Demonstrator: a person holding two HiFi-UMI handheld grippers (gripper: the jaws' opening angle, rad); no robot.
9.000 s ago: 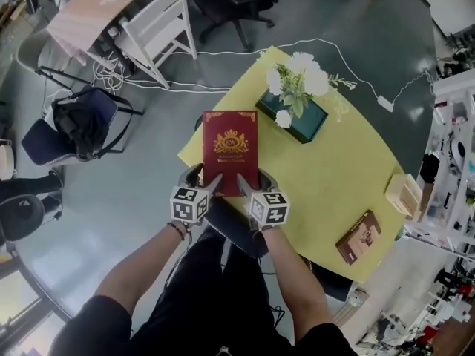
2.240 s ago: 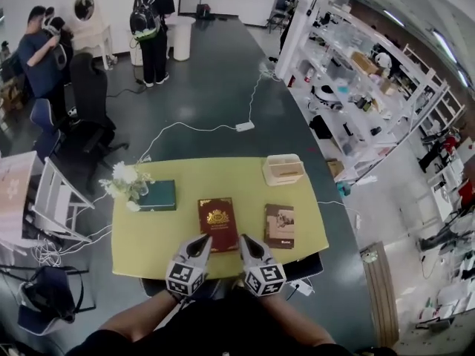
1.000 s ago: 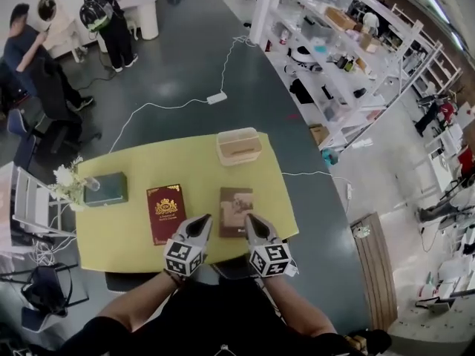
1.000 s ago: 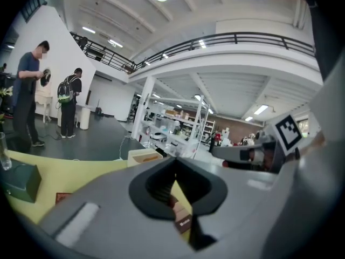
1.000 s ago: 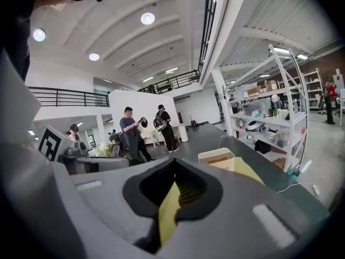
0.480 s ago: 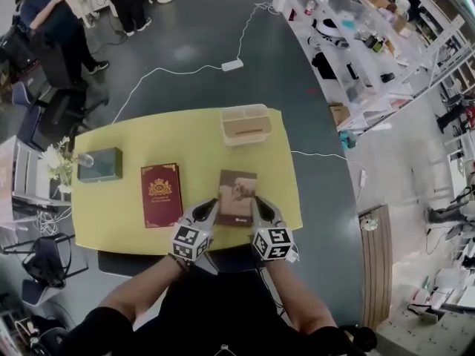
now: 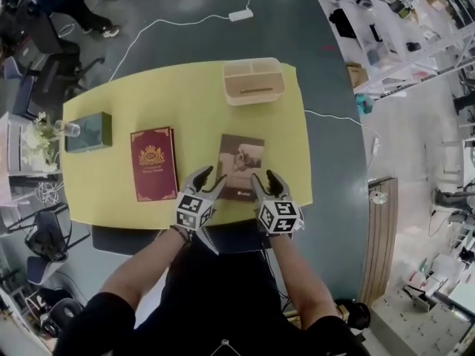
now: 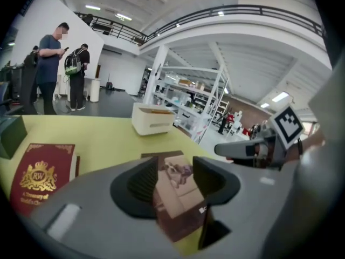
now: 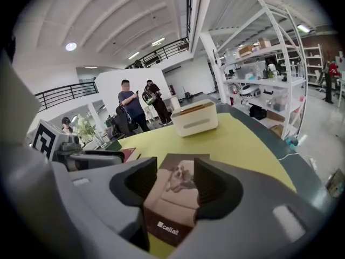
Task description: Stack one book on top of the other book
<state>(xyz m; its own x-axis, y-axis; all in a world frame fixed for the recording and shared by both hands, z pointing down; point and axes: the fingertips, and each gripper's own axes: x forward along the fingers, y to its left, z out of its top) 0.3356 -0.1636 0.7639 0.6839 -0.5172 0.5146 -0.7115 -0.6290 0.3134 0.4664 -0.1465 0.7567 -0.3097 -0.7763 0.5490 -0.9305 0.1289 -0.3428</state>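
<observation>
Dark grey floor (image 7: 185, 13) all around, a white cable (image 7: 171, 22) trailing across it, shelving (image 7: 401, 21) at far right, and in the middle the yellow desk (image 7: 185, 95). From the head view, the red book (image 7: 154, 163) lies flat at left and the brown book (image 7: 240, 166) flat just to its right, the two apart. A beige box (image 7: 254, 81) sits at the far edge, with a green box (image 7: 87, 131) and white flowers (image 7: 35, 141) at far left. The left gripper (image 7: 210, 176) and right gripper (image 7: 266, 178) hang over the brown book's near corners.

Left gripper view: a bright hall with a railed balcony, and two people (image 8: 51, 69) standing far left. The jaws have just been opening and stand spread. The brown book shows in the gap, lying on the desk, pads not pressing it.

Right gripper view: same hall, white ceiling lamps. These jaws too have just been opening and stand apart, the brown book framed between them, unpinched.
</observation>
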